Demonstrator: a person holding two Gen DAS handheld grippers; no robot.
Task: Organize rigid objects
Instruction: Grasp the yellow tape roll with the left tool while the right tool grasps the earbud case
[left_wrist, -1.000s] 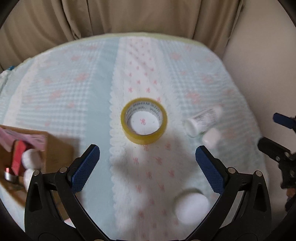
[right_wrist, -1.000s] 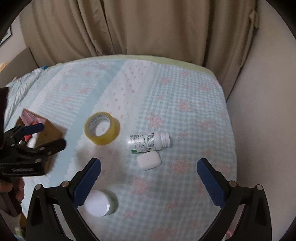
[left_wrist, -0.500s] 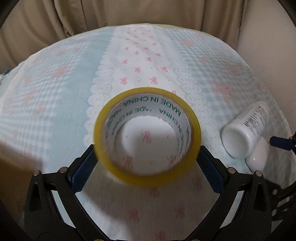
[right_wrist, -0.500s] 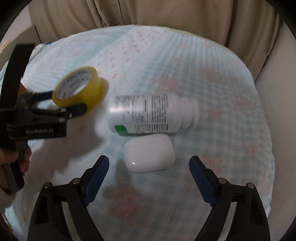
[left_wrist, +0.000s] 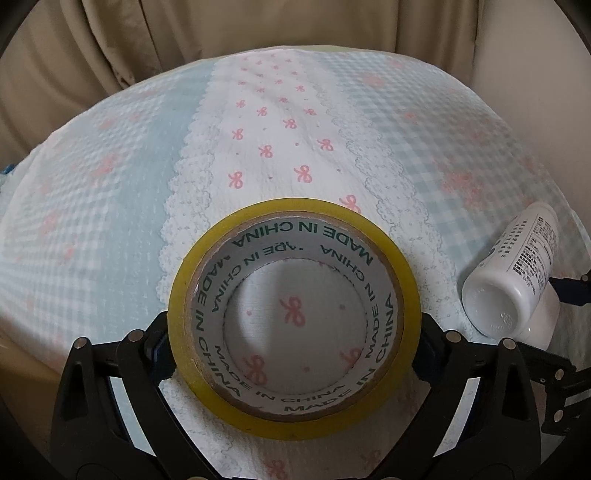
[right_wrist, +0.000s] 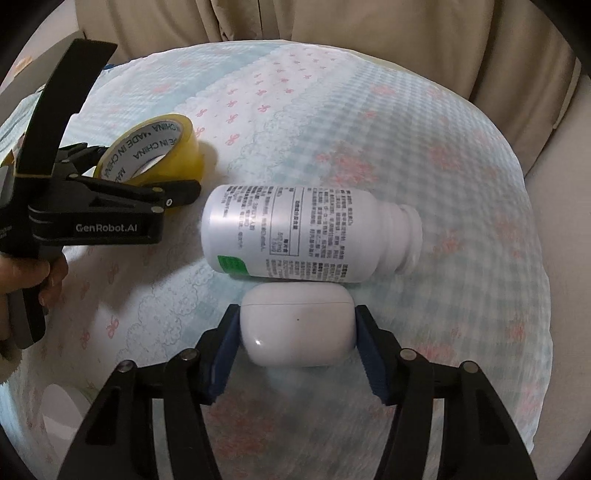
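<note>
left gripper (left_wrist: 293, 347): wrapped around the tape roll, one finger on each outer side, both pressing the yellow rim, so it's pinching it. The pads are mostly hidden behind the roll.
tape roll (left_wrist: 293, 317): yellow packing tape with "MADE IN CHINA" printed on the inner core, sitting dead centre between the left fingers. From the right wrist view it looks tipped up a bit, though I can't really tell if it's off the cloth.
right gripper (right_wrist: 297, 341): closed in on the earbud case, a blue pad (right_wrist: 225, 347) flush against each short end.
earbud case (right_wrist: 297, 325): white, glossy, lying flat between the right fingers, its far edge touching the bottle.
pill bottle (right_wrist: 295, 232): white with a printed label and a green patch, lying on its side just ahead of the right gripper, cap pointing to its right. For the left gripper it's off to the right, base facing the camera.
bedspread (left_wrist: 110, 206): pale blue gingham with a white bow-print strip, under everything.
curtain (right_wrist: 332, 22): beige, hanging past the far edge.
</note>
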